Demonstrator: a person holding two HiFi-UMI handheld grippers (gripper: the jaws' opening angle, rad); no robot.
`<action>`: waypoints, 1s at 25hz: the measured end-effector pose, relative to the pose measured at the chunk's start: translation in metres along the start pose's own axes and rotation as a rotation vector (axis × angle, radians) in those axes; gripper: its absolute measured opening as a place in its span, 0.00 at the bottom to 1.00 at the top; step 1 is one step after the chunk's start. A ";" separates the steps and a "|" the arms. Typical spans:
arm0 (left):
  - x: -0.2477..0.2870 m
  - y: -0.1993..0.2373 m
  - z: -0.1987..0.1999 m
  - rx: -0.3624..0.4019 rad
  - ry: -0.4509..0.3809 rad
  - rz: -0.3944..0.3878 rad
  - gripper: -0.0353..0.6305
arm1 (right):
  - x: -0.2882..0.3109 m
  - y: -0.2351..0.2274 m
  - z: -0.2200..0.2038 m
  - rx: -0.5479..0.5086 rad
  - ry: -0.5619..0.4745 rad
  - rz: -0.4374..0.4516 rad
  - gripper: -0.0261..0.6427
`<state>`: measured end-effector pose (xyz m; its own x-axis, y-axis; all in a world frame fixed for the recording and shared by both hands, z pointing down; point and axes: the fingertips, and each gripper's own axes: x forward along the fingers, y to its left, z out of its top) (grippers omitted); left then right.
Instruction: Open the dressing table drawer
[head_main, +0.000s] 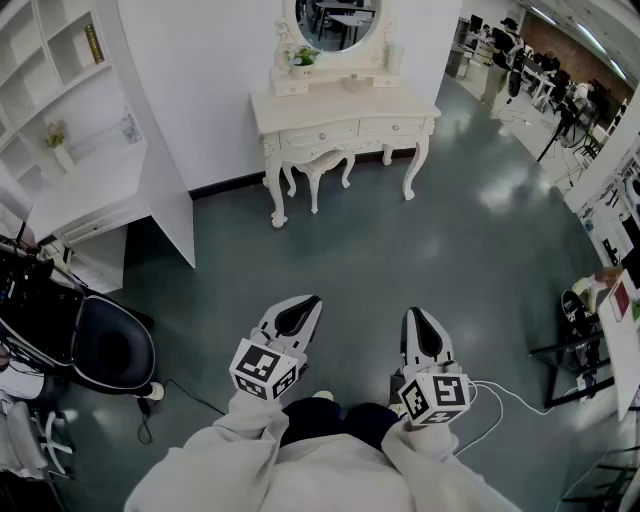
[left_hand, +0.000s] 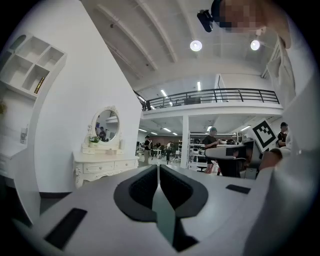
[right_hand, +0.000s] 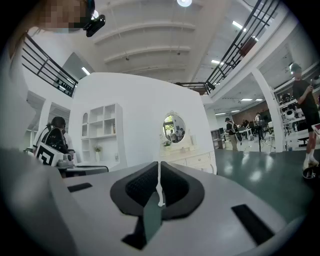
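A cream dressing table (head_main: 340, 112) with an oval mirror stands against the white wall, far across the floor. Its two front drawers (head_main: 355, 130) are closed. It appears small in the left gripper view as the dressing table (left_hand: 104, 167), and in the right gripper view as the dressing table (right_hand: 189, 159). My left gripper (head_main: 305, 308) is held low in front of me, jaws shut and empty. My right gripper (head_main: 422, 322) sits beside it, also shut on nothing. Both point level toward the table, well short of it.
A white shelf unit with a desk (head_main: 75, 150) fills the left side. A black chair (head_main: 105, 345) stands at lower left with a cable on the floor. A side table (head_main: 590, 320) is at the right. Grey-green floor (head_main: 400, 250) lies between me and the dressing table. People work in the far background.
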<state>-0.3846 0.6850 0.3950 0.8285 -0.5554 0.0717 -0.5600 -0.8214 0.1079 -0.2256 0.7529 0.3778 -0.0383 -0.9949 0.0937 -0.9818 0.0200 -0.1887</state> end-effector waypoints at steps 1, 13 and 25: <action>0.000 0.001 0.000 0.002 0.003 0.003 0.10 | 0.001 0.000 0.001 0.004 -0.003 0.004 0.10; -0.006 0.004 -0.012 -0.009 0.040 0.028 0.10 | 0.002 0.008 -0.011 0.033 0.011 0.004 0.10; 0.014 0.019 -0.029 -0.029 0.091 0.049 0.10 | 0.035 -0.004 -0.032 0.103 0.060 0.028 0.10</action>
<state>-0.3836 0.6655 0.4270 0.7975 -0.5796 0.1675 -0.6006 -0.7889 0.1302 -0.2294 0.7210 0.4131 -0.0793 -0.9863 0.1444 -0.9561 0.0343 -0.2909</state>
